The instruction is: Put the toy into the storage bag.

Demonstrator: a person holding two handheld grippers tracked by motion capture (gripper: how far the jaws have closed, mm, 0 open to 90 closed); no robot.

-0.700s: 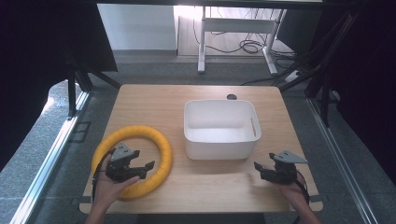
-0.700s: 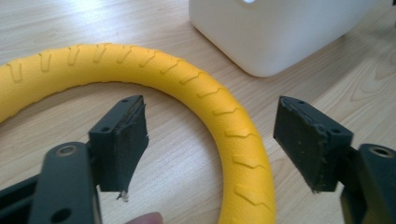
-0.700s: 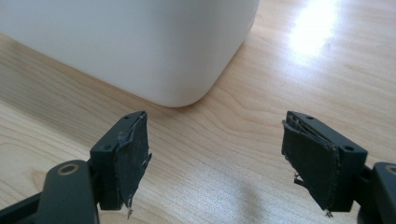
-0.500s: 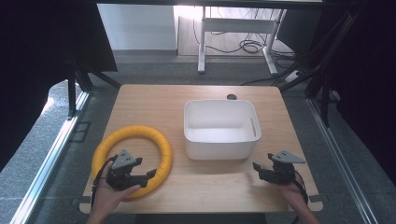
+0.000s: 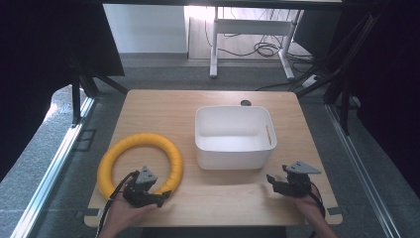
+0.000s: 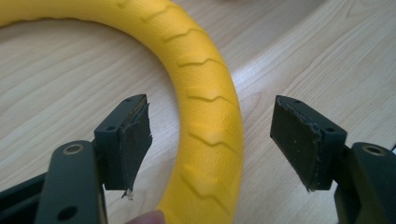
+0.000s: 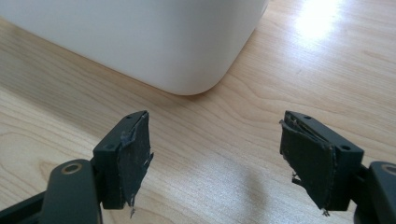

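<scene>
on the near left of the counter [image 5: 163,106] lies the yellow ring [image 5: 111,161]. the left gripper [image 6: 210,140] is spread wide around its near side, not pinching yet, ready to grab. the right gripper [image 7: 215,154] waits spread by the white bin [image 5: 233,153].

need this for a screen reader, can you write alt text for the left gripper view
A yellow ring lies on a wooden table and curves between the two open black jaws of the left gripper, whose pads stand clear of it on both sides. The ring has zigzag grooves pressed into its top.
</scene>
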